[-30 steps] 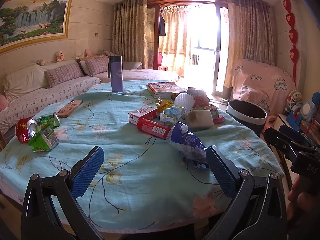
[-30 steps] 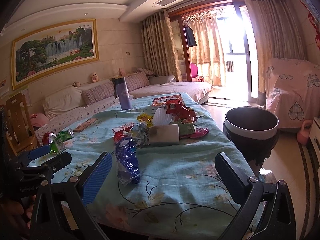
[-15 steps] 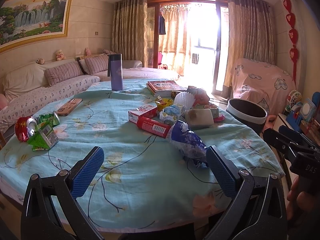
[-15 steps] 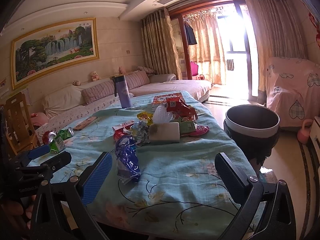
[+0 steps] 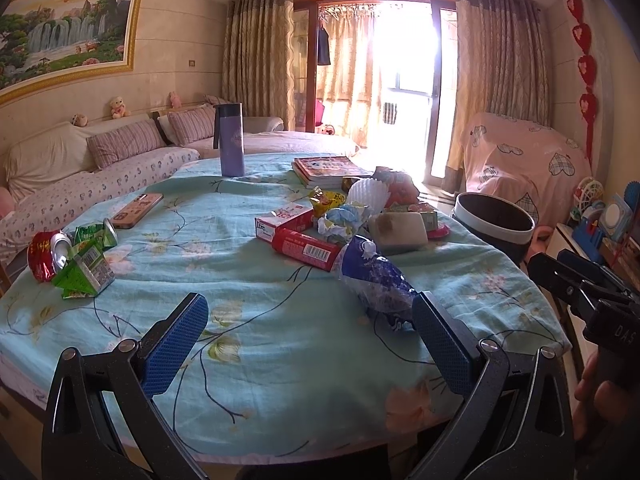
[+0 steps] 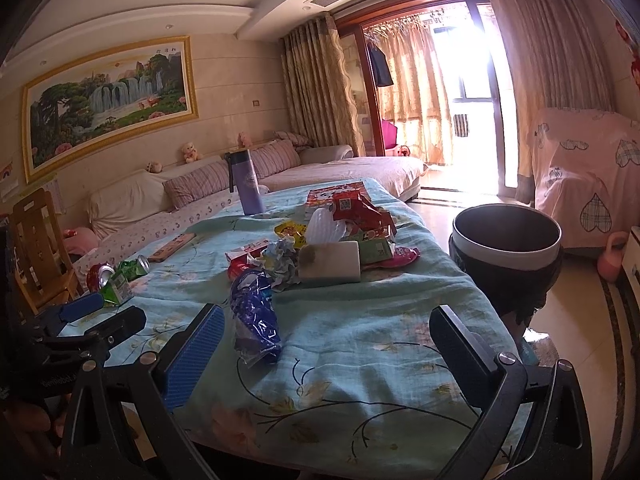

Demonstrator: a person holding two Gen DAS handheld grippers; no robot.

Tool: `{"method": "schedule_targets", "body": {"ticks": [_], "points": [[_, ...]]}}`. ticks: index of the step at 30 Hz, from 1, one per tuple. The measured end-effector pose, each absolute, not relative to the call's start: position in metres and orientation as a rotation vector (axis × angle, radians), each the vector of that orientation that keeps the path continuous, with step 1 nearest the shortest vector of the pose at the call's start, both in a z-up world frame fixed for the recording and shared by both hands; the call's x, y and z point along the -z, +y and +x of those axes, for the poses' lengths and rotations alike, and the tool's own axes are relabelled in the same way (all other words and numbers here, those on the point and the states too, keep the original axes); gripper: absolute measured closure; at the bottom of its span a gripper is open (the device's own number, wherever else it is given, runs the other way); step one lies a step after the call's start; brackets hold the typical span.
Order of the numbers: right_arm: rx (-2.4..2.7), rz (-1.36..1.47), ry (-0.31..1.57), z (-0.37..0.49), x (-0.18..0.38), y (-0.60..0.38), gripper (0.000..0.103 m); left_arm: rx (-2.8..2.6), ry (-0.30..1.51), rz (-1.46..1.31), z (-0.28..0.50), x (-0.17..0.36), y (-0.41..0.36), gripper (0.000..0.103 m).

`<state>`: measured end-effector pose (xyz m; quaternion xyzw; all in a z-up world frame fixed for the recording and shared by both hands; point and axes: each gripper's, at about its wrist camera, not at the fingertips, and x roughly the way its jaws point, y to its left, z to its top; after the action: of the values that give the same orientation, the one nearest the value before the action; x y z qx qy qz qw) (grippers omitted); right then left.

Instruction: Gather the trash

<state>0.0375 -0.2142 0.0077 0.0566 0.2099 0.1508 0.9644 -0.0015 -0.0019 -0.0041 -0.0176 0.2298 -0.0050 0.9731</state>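
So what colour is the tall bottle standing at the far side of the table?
Lilac bottle with a dark lid; clearest in the left wrist view.

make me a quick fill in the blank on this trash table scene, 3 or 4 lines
1. The crumpled wrapper nearest the left gripper is ____ in colour.
2. Both grippers, left and right gripper, have jaws standing ____.
3. The trash bin stands on the floor off the table's ____ side.
4. The purple bottle stands ____ on the tablecloth.

Missing words: blue; open; right; upright
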Motion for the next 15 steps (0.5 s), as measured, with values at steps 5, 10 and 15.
{"method": "schedule_targets", "body": {"ticks": [5, 10, 15], "points": [[-0.309, 0.131, 0.439, 0.043, -0.007, -0.219, 0.000, 0.027, 0.484, -0.043, 0.004, 0.006, -0.002, 0.000], [-0.343, 0.151, 0.470, 0.058, -0.005, -0.226, 0.000, 0.066, 0.535, -0.062, 0.019, 0.010, -0.004, 0.000], [-0.360, 0.132, 0.515, 0.079, -0.001, -0.229, 0.000, 0.124, 0.606, -0.113, 0.039, 0.014, -0.005, 0.000]]}}
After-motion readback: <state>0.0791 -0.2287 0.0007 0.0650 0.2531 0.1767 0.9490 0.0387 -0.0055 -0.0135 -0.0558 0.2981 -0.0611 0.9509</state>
